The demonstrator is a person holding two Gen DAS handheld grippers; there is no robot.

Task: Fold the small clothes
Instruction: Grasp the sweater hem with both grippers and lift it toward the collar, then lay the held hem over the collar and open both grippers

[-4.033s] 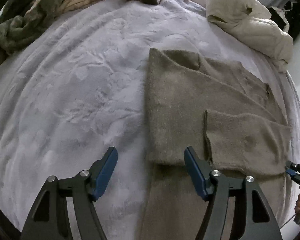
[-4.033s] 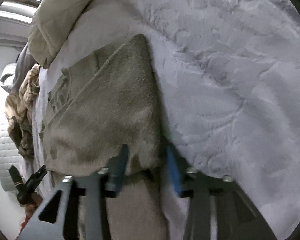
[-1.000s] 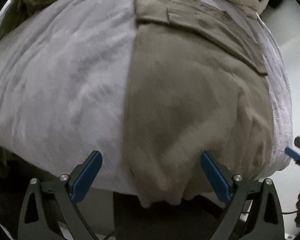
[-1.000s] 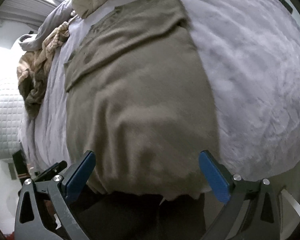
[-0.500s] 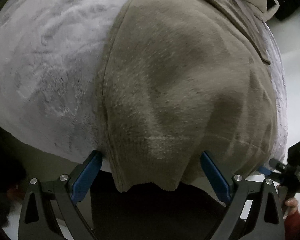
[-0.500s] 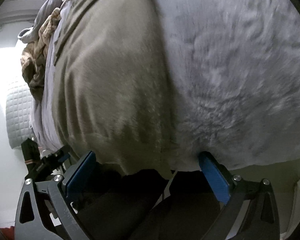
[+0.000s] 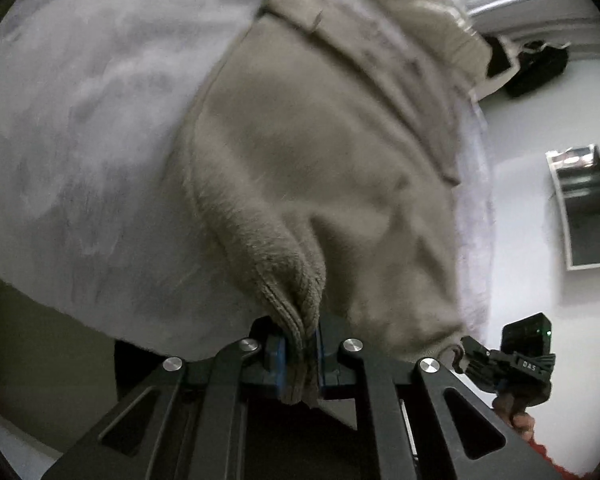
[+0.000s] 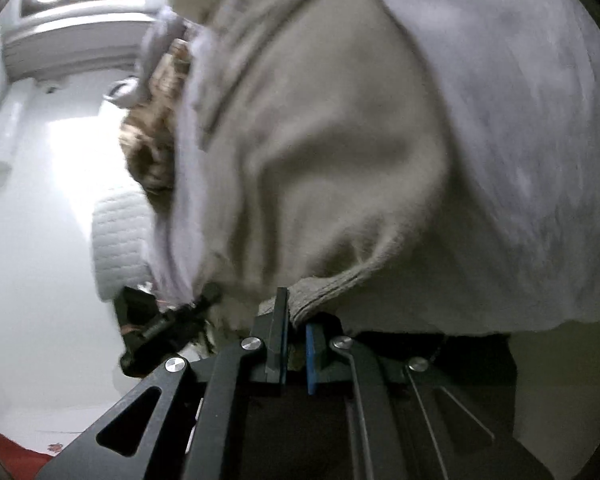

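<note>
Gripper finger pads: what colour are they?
Blue pads on the left gripper, clamping the taupe knit sweater; left wrist view shows best.

Your left gripper (image 7: 300, 364): black plastic linkage arms with triangular cut-outs, four round silver screw heads across the joints, blue pads (image 7: 279, 364) lining the fingers. Your right gripper (image 8: 296, 354): same black frame, silver screws and thin grooved lines on its arms, one blue pad edge-on. Seen from your left camera, its dark housing carries small pale lettering and a green indicator light.
</note>
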